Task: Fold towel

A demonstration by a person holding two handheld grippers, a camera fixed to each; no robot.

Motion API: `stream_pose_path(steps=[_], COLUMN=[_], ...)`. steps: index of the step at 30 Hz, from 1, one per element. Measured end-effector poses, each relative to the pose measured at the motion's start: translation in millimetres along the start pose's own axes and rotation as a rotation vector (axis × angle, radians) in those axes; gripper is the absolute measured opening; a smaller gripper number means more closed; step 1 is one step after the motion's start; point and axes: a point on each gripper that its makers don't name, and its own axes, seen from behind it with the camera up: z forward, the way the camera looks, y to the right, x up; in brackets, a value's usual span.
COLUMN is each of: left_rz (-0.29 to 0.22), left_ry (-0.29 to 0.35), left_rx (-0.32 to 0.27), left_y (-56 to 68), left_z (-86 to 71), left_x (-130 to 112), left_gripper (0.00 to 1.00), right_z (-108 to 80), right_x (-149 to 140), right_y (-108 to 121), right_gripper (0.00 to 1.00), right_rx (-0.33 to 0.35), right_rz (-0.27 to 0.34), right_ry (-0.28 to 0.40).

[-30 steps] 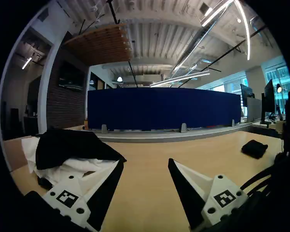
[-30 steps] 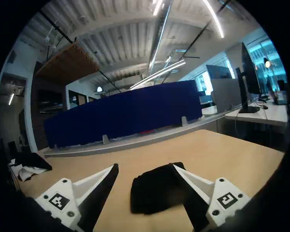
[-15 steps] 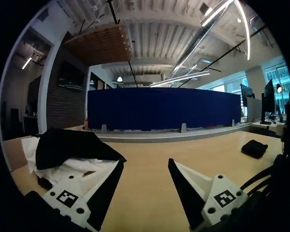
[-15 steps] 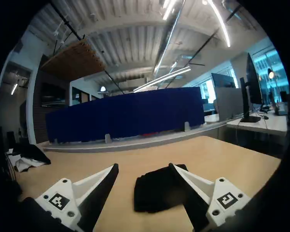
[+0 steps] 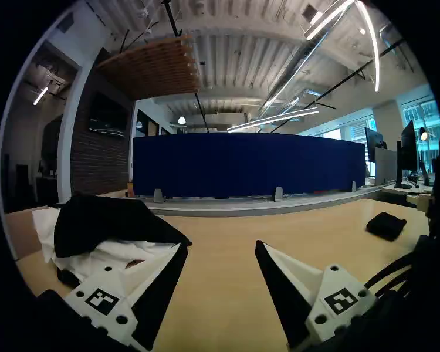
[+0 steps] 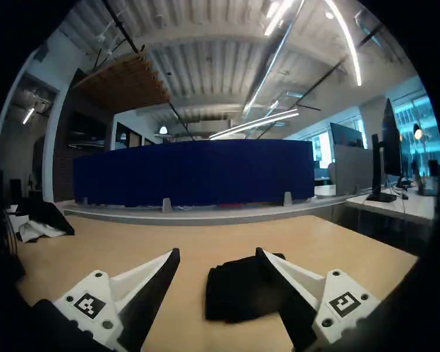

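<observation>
Levelling my right gripper (image 6: 217, 252), I held its fingers wide apart and empty, the folded black cloth towel (image 6: 237, 287) lying on the pale wooden table (image 6: 132, 240) just ahead. My left gripper (image 5: 221, 245), equally spread and empty, stayed put near the crumpled black-and-white cloth heap (image 5: 102, 226), suggesting one fold was finished.

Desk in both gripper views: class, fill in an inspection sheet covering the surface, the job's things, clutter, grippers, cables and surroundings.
Surface: pale wooden desk, smooth and level.
Job's things: folded black towel lying flat; loose heap of black and white cloth toward the desk's other end.
Clutter: nothing seen.
Grippers: left gripper open and empty, beside the heap; right gripper open and empty, one finger in front of the folded towel, contact cannot be told.
Cables: black cables at the lower right of the left gripper view.
Surroundings: blue divider behind the desk; monitor on a neighbouring desk.
</observation>
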Motion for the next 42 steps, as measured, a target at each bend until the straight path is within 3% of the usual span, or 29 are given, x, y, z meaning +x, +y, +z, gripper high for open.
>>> stream_pose_path(steps=[3, 42], left_rz=[0.0, -0.001], left_ry=[0.0, 0.0], left_rx=[0.0, 0.0], left_y=[0.1, 0.4], left_z=[-0.1, -0.6], left_x=[0.2, 0.5], left_gripper=[0.85, 0.85], right_z=[0.6, -1.0], right_x=[-2.6, -2.6], right_y=[-2.6, -3.0], right_gripper=[1.0, 1.0], right_rx=[-0.007, -0.007], right_rz=[-0.028, -0.023], right_ry=[0.0, 0.001])
